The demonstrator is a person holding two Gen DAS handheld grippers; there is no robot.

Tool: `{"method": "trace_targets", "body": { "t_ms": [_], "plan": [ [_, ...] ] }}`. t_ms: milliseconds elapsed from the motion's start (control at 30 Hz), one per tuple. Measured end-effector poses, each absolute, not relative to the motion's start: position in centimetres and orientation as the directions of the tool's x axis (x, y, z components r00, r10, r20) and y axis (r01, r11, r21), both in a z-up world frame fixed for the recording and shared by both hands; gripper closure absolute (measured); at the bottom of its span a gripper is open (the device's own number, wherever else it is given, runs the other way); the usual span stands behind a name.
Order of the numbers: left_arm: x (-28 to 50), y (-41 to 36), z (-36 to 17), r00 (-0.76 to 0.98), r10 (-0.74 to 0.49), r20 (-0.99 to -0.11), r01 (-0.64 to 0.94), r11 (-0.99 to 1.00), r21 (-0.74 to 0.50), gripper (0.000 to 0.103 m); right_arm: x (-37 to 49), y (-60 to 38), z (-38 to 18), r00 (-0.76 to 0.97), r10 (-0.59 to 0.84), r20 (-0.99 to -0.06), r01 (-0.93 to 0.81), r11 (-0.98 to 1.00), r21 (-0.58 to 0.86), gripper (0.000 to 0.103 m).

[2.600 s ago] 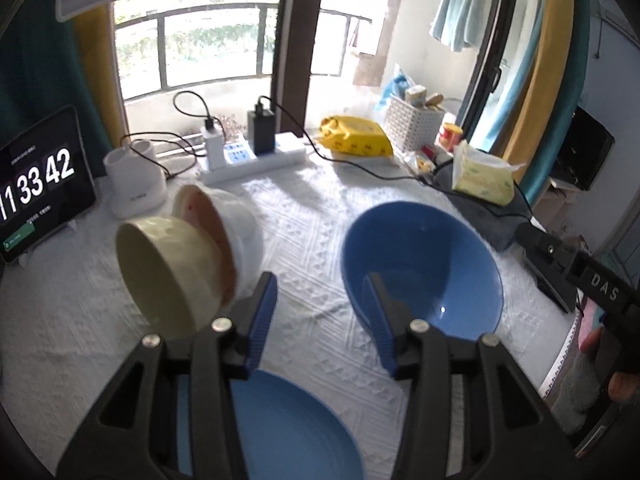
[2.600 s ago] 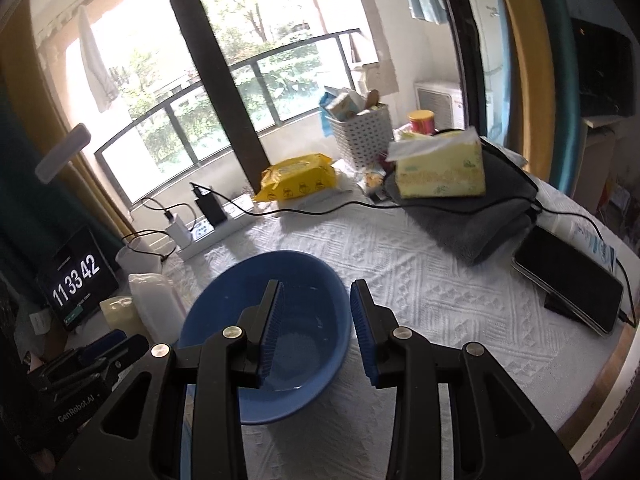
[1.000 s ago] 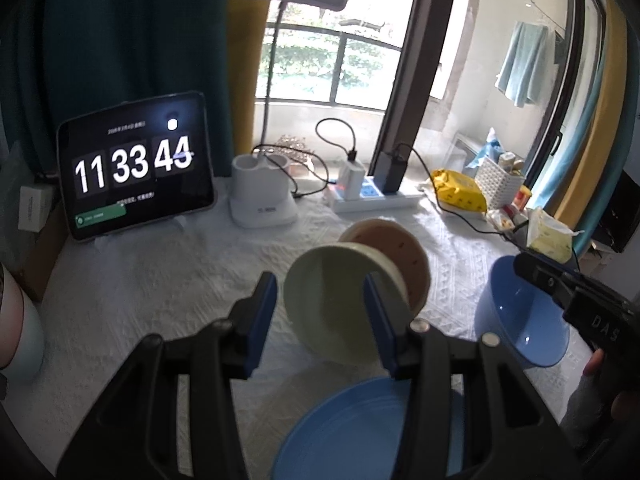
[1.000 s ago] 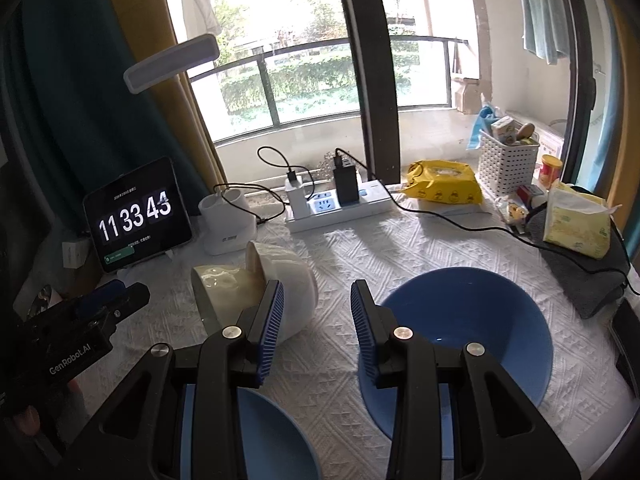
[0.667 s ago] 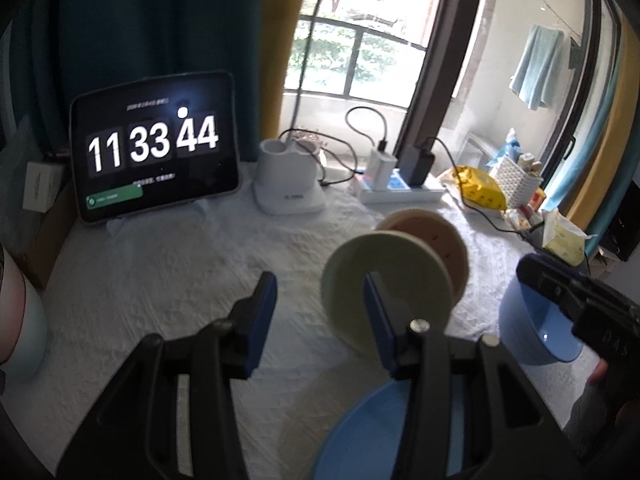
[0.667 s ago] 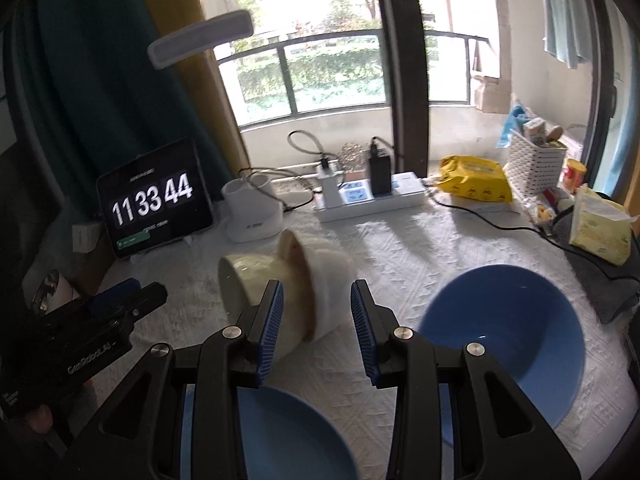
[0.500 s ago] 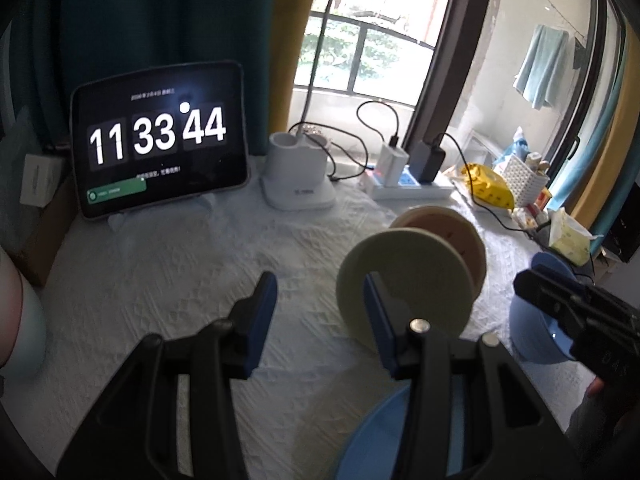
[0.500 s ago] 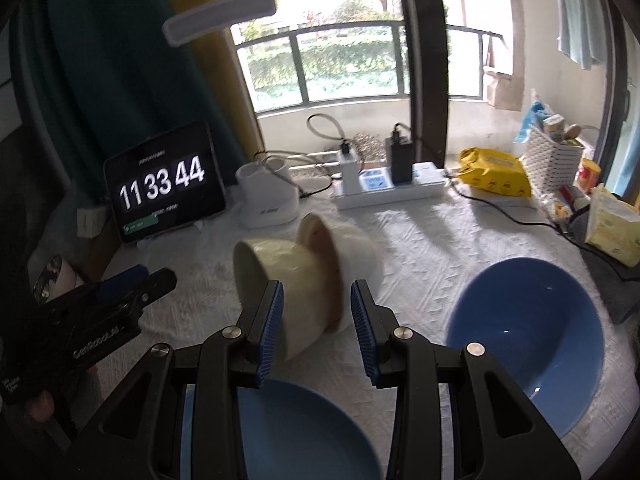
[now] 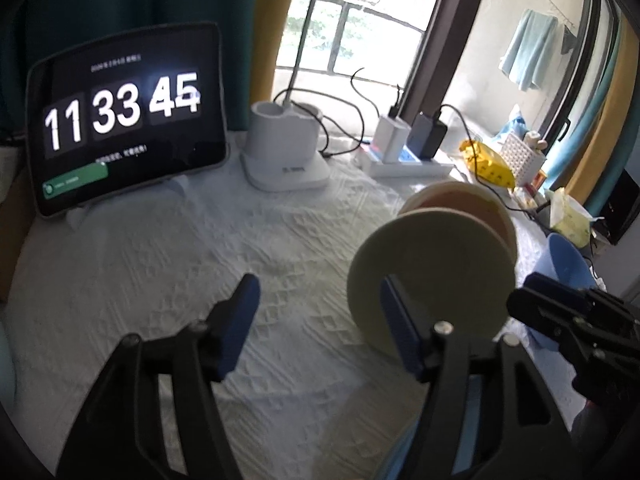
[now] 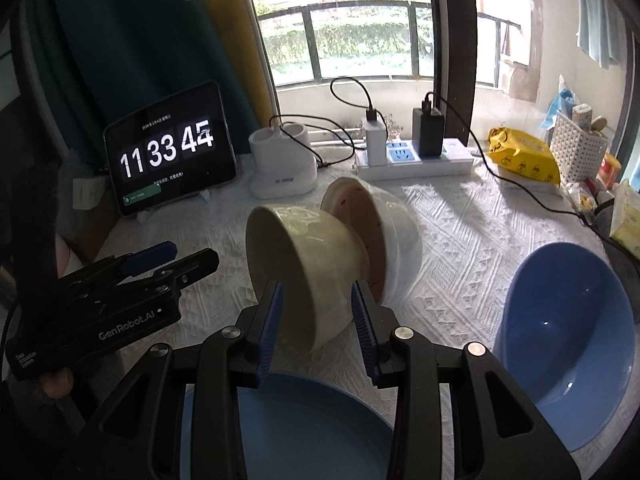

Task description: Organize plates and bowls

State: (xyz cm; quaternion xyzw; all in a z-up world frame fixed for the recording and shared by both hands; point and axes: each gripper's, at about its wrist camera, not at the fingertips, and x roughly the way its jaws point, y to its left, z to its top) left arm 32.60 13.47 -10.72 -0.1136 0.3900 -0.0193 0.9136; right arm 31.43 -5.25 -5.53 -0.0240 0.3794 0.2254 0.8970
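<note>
A lived-in home room is showing here: a tabletop [image 10: 460, 232] under a white textured cloth is sitting beside a balcony window [image 10: 360, 36], with a towel [image 9: 528, 54] hanging outside, curtains [image 10: 132, 40] and a power strip [image 10: 416, 162] charging devices.

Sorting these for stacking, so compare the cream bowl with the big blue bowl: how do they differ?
The cream bowl lies on its side, its base tucked into a white bowl; the blue bowl sits alone, mouth tilted up. The cream one looks smaller and straighter-walled, the blue wider and flared. Both look empty.

Blue plate [image 10: 296, 432] cut off by bottom edge.
</note>
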Motion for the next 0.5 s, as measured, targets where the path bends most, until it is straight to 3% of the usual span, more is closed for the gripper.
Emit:
{"method": "trace_targets", "body": {
  "t_ms": [500],
  "plan": [
    [36.2,13.2,-14.5,0.637,-0.206,-0.743,-0.002,0.963,-0.269,0.038,32.8,-4.6,-7.9,0.587,0.362,-0.724,-0.406,0.906,0.123,0.065]
  ]
}}
